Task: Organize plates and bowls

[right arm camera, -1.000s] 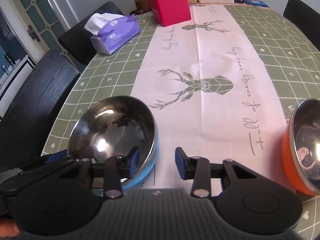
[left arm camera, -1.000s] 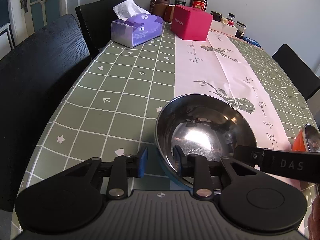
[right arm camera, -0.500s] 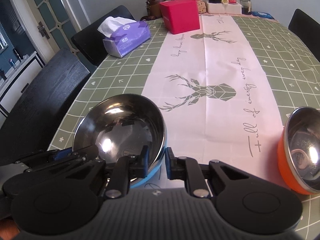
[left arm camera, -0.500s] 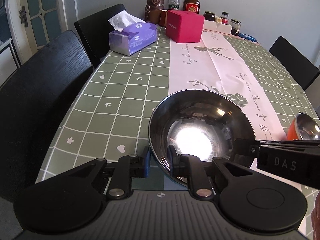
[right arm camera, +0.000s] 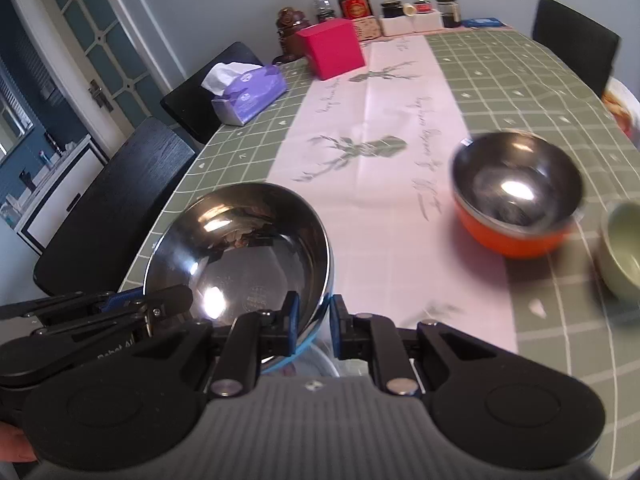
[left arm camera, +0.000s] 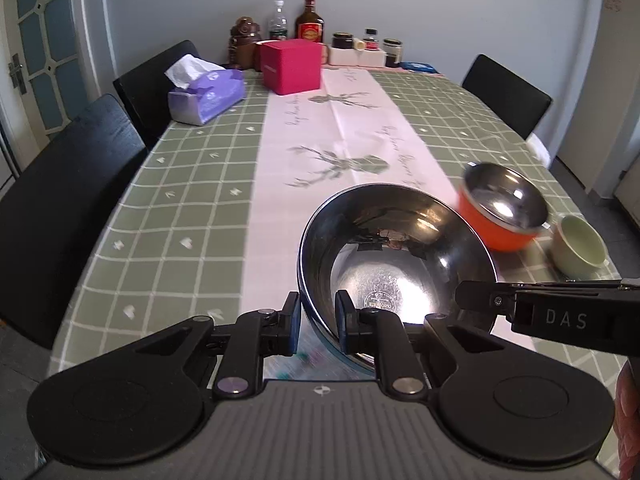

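Note:
A steel bowl with a blue outside is held above the table by both grippers. My left gripper is shut on its near left rim. My right gripper is shut on its near right rim; the bowl also shows in the right wrist view. An orange bowl with a steel inside stands on the table to the right. A small pale green bowl stands right of it.
A purple tissue box, a red box, and bottles and jars stand at the table's far end. Black chairs line the left side, and one is at the far right. A patterned plate lies at the right edge.
Both grippers closed on the steel bowl's rim, lifted it and carried it to the right. The orange and green bowls have come into fuller view.

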